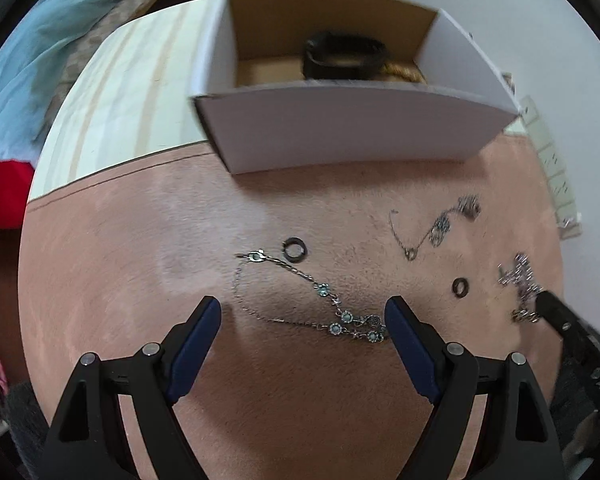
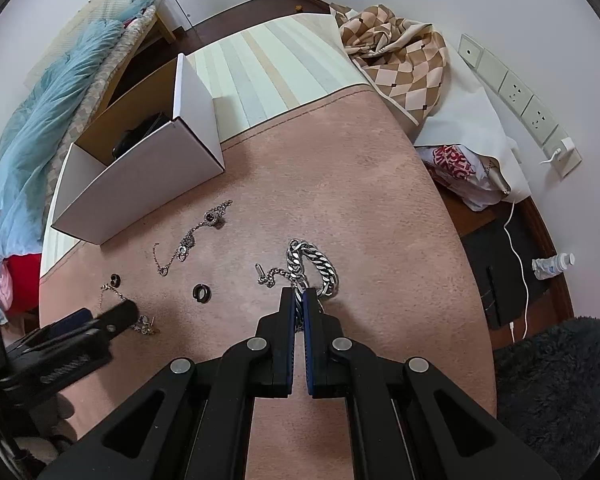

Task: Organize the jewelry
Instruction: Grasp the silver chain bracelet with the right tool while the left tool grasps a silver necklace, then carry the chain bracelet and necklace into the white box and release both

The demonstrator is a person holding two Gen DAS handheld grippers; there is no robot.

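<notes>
My left gripper (image 1: 302, 312) is open and points down at the pink mat. A thin necklace with blue stones (image 1: 324, 292) lies between its fingertips, untouched. Two black rings (image 1: 295, 248) (image 1: 459, 287) and a thin pendant chain (image 1: 436, 228) lie beyond it. My right gripper (image 2: 299, 292) is shut on a thick silver curb chain (image 2: 312, 264), whose loop and clasp rest on the mat. The right wrist view shows the left gripper (image 2: 100, 314) at the lower left over the blue-stone necklace (image 2: 146, 326). The white cardboard box (image 1: 352, 128) holds a black item (image 1: 344, 56).
A striped cream mat (image 2: 276, 68) lies behind the pink one. A checkered cloth (image 2: 396, 52), a white bag (image 2: 456, 168) and wall sockets (image 2: 516, 88) are on the right. A blue cloth (image 2: 40, 120) lies left, a dark fluffy item (image 2: 556, 380) lower right.
</notes>
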